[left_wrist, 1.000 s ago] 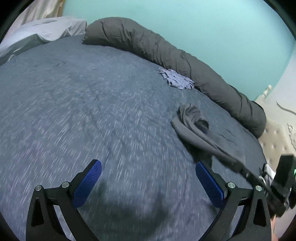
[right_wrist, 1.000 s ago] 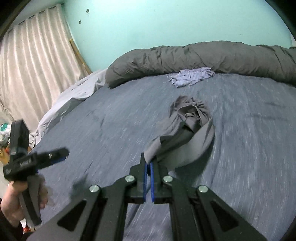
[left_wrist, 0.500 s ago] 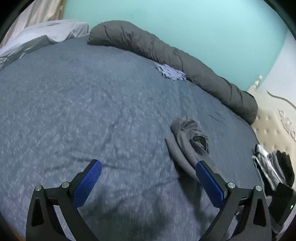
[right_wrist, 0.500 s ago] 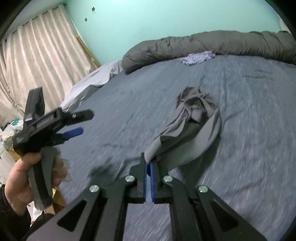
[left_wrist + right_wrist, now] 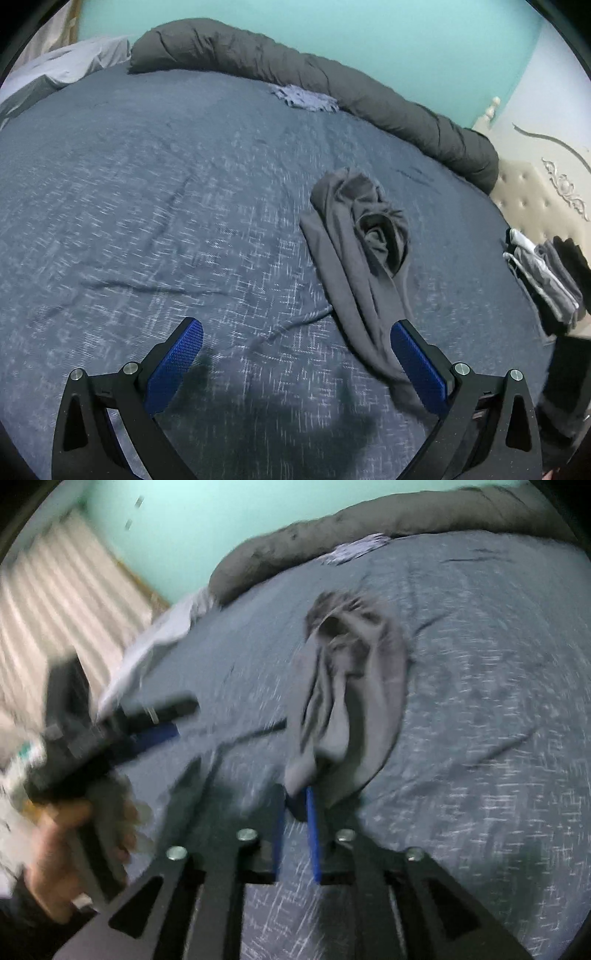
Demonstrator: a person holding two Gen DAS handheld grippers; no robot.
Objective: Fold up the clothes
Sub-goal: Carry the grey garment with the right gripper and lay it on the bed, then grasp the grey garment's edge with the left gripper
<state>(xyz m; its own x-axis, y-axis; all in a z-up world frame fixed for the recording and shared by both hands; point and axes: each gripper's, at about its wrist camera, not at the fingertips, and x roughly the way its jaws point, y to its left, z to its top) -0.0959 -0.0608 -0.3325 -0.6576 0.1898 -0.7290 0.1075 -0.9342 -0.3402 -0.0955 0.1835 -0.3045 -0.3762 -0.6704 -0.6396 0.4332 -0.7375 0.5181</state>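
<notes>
Grey garment (image 5: 364, 258) is lying crumpled on the blue-grey bedspread (image 5: 147, 206), right of centre in the left wrist view, its long end trailing toward the lower right of the frame.

Left gripper (image 5: 295, 354) is hovering low over the bedspread, blue pads (image 5: 173, 363) spread wide, holding nothing; the garment's trailing end is passing just by the right-hand pad.

Right gripper (image 5: 297, 812), bottom centre of its blurred view: pads are sitting slightly apart, garment hem (image 5: 299, 771) at the tips. Cannot tell whether it is gripping.

Rolled dark duvet (image 5: 332, 85) is lying along the top; folded stack (image 5: 546, 273) is sitting at the right edge.
</notes>
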